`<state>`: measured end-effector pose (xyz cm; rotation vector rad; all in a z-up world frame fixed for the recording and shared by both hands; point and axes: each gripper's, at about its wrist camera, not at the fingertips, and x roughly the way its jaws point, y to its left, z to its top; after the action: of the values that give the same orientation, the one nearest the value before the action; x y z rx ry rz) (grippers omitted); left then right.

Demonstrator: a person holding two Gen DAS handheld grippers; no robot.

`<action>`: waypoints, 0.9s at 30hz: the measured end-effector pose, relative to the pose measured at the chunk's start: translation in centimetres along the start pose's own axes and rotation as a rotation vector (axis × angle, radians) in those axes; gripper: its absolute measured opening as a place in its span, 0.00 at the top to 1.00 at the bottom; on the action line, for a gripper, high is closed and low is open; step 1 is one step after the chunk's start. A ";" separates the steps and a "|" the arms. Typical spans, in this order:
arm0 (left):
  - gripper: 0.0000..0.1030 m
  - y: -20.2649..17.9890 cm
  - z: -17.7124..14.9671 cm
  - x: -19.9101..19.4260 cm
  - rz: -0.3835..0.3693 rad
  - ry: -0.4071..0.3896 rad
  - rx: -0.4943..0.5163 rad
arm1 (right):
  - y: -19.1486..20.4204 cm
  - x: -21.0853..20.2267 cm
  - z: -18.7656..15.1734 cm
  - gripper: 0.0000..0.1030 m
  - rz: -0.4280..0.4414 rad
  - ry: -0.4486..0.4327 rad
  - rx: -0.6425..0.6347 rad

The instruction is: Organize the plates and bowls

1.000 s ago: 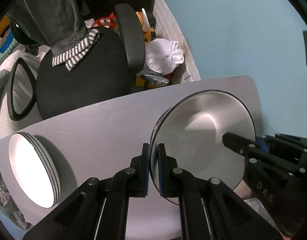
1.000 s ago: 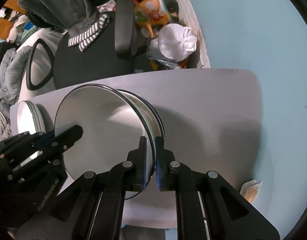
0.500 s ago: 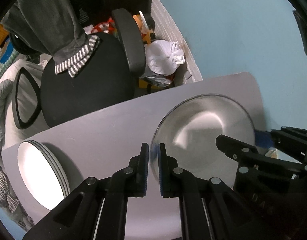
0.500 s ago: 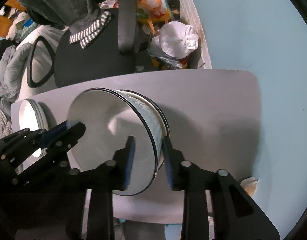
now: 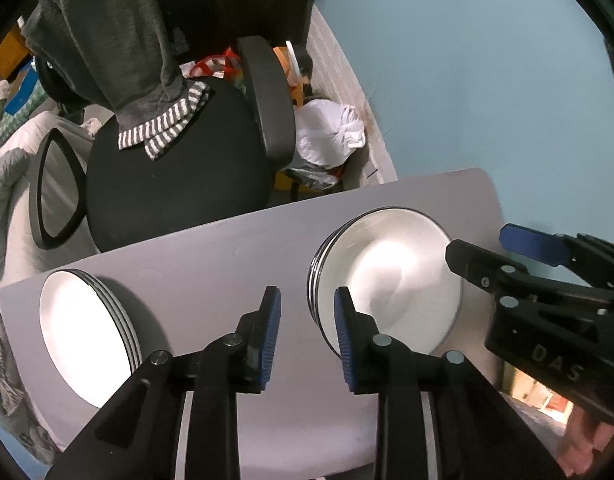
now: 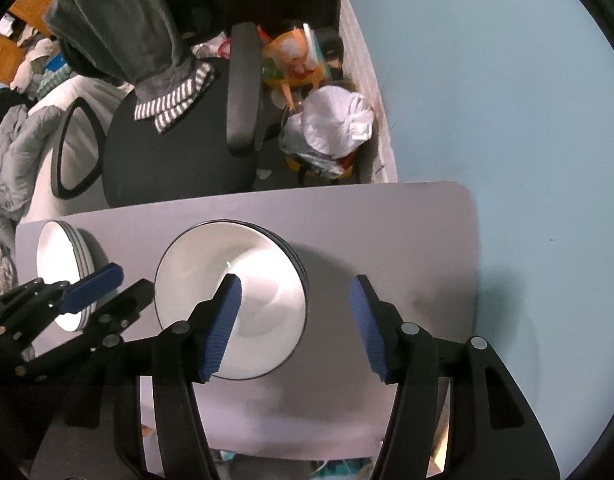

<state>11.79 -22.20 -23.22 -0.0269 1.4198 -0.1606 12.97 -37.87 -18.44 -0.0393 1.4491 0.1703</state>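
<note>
Sitting on counter (image 5: 211,264): bowl stack (image 5: 387,280), white, dark rims
Plate stack (image 5: 87,336): white, left side
Left gripper (image 5: 307,334): jaws apart, empty
Right gripper (image 6: 295,324): wide apart, empty

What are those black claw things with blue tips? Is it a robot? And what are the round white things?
No robot: a person holds two grabber tools, each with a camera looking along its fingers. One picture comes from the left gripper, the other from the right gripper. Both are open and hold nothing. The blue bits are soft pads. On the gray table sit a stack of bowls in the middle and a stack of plates at the left. Behind stands a black office chair.
</note>
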 end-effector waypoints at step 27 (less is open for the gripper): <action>0.54 0.6 -1.0 0.2 -0.051 0.026 -0.011 | -1.3 -0.4 -1.5 0.44 -0.004 0.001 -0.042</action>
<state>10.92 -21.52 -23.67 -0.0702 1.4463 -0.1953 11.61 -39.38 -18.35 -0.0760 1.4459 0.1973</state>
